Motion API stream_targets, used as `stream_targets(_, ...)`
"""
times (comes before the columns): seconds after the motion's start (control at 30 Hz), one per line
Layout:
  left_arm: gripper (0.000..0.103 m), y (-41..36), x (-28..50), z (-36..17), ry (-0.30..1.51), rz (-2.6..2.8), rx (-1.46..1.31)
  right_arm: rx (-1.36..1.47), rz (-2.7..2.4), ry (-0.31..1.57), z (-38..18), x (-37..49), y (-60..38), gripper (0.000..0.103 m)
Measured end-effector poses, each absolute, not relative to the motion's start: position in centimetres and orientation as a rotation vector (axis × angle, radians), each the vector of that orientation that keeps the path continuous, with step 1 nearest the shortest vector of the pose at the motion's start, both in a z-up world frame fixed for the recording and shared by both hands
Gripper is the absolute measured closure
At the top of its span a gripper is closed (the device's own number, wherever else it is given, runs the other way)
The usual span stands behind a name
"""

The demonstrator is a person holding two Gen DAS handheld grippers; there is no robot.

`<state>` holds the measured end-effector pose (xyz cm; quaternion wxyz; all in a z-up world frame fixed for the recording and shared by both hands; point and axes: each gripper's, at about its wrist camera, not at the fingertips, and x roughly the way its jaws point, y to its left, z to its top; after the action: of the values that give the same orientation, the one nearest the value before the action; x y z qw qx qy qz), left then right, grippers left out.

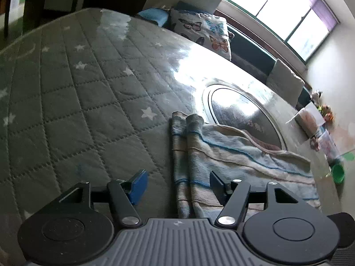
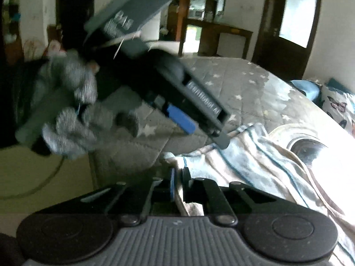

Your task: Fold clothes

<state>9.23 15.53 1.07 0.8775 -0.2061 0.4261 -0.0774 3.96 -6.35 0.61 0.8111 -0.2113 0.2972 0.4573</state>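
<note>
A striped cloth (image 1: 221, 155) lies rumpled on a quilted grey cover (image 1: 77, 93) printed with white stars. The left gripper (image 1: 177, 184) hovers above it with its 2 jaws apart, gripping nothing; a rolled edge of the cloth runs between them, lower down. The right gripper (image 2: 177, 186) has its jaws closed on a corner of the same cloth, the fabric pinched between the blue pads. Ahead of the right jaws, a gloved hand (image 2: 73, 119) holds the left gripper.

To fold well, the left jaws should probably close on the matching edge before either hand lifts. The cloth looks soft and fleecy, with thin blue and tan bands. A shiny oval metal lid (image 1: 244, 115) sits beyond it.
</note>
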Motion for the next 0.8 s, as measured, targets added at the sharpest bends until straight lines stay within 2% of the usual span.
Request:
stream_targets(0.3,0.039,15.0,10.1,0.7,0.944,-0.195,-0.605,-0.328,0.966,0.594,3.4,4.4,-9.0,0.099)
stream_targets(0.33,0.048,14.9,10.2,0.6,0.948,-0.201,-0.621,-0.323,0.966,0.591,3.5,4.4,-9.1,0.099)
stream_targets(0.37,0.063,14.8,10.4,0.4,0.957,-0.209,-0.634,-0.317,0.967,0.584,3.7,4.3,-9.5,0.099)
stream_targets(0.4,0.069,14.7,10.6,0.2,0.969,-0.214,-0.648,-0.311,0.970,0.582,3.8,4.3,-9.7,0.099)
stream_targets(0.47,0.088,14.4,11.0,-0.3,0.991,-0.223,-0.674,-0.305,0.972,0.585,3.8,4.2,-10.0,0.099)
stream_targets(0.6,0.092,14.2,11.1,-0.1,0.994,-0.211,-0.659,-0.277,0.969,0.606,3.6,4.4,-11.1,0.095)
stream_targets(0.8,0.092,14.0,11.0,0.6,0.978,-0.212,-0.648,-0.240,0.783,0.644,2.9,7.2,-15.6,0.094)
